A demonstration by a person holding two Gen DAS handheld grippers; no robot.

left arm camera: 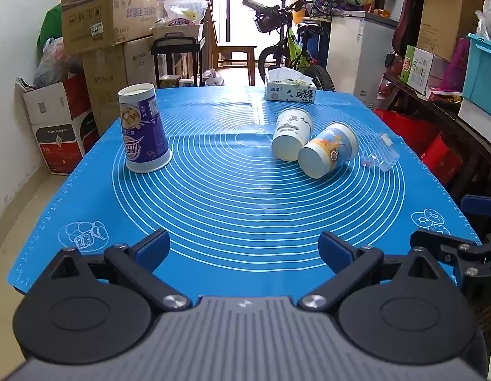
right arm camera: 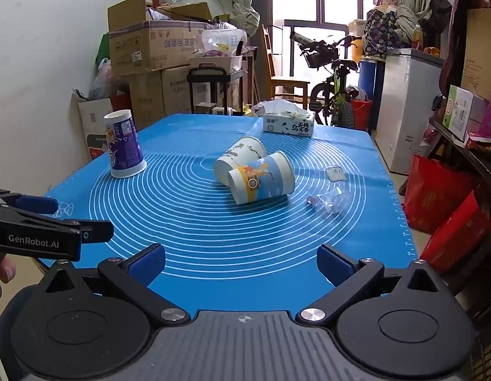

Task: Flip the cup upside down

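**Paper cups lying in wait at mid-table, both tools spread and empty**

The cup with the orange print (right arm camera: 261,179) is lying on its side near the middle of the blue mat (right arm camera: 213,254), its closed base turned toward the cameras and its open mouth pointing away. The pale patterned cup (right arm camera: 240,155) is lying the same way right against it, apparently touching. Both look like thin paper: very light, easily dented, and likely to roll on their curved walls when nudged. A gentle squeeze across the body, about halfway along, looks like the safest hold; pinching near the open rim would probably crush it.

A clear plastic cup (right arm camera: 329,195) is also lying tipped over, just to the right of the pair. It is probably smoother and more slippery, and its outline is hard to read against the mat.

The tall purple cup (left arm camera: 145,128) is standing well apart on the left with its wide end down, so it appears to be inverted already.

Farther back, a tissue box (right arm camera: 288,123) is sitting near the far edge of the table.

The left tool (left arm camera: 243,249) is hovering over the near edge of the mat, its fingers spread wide and gripping nothing. The right tool (right arm camera: 240,260) is doing the same beside it, equally wide and empty, well short of every cup.
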